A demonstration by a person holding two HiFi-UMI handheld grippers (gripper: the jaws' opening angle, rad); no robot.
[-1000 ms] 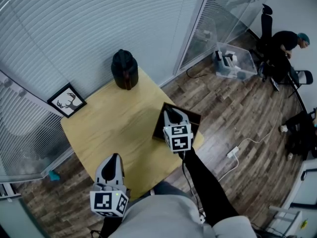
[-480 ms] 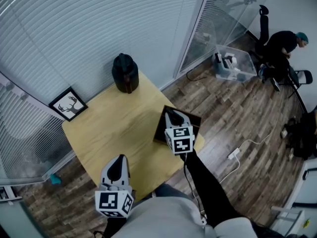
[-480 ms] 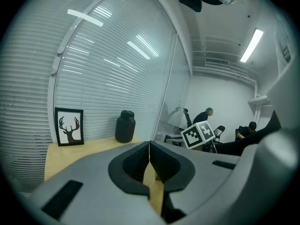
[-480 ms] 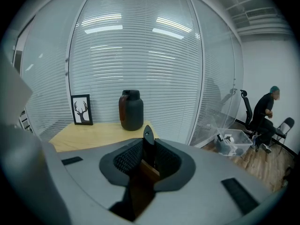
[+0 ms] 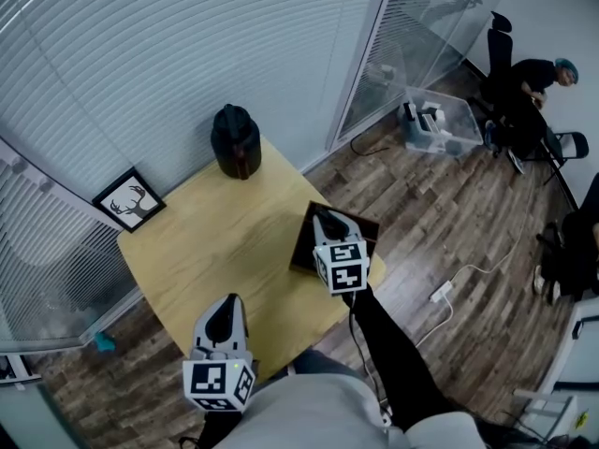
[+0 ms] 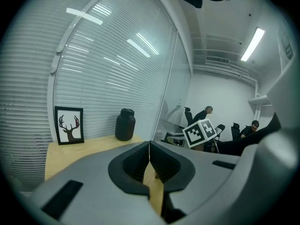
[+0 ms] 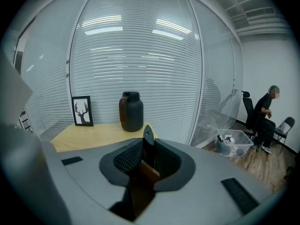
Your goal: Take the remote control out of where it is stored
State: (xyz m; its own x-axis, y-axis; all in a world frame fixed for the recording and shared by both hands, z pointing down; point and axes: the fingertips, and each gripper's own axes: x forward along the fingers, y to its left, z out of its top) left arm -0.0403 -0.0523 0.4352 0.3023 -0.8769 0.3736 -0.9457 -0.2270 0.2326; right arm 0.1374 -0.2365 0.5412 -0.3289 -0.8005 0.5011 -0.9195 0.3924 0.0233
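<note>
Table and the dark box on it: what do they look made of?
Table: pale wood or wood-look laminate, matte, even yellowish tone. Box: dark brown, probably wood or board, judging by the smooth brown inner wall in the right gripper view.

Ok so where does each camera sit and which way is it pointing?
Head view: on the person's head, looking steeply down at the table; the left gripper, right gripper and a black sleeve show.
Left gripper view: on the left gripper, looking level across the table toward the jug and picture frame, over its shut, empty jaws.
Right gripper view: on the right gripper, facing the blinds, over jaws shut on the remote control.
All three share the jug and picture frame.
</note>
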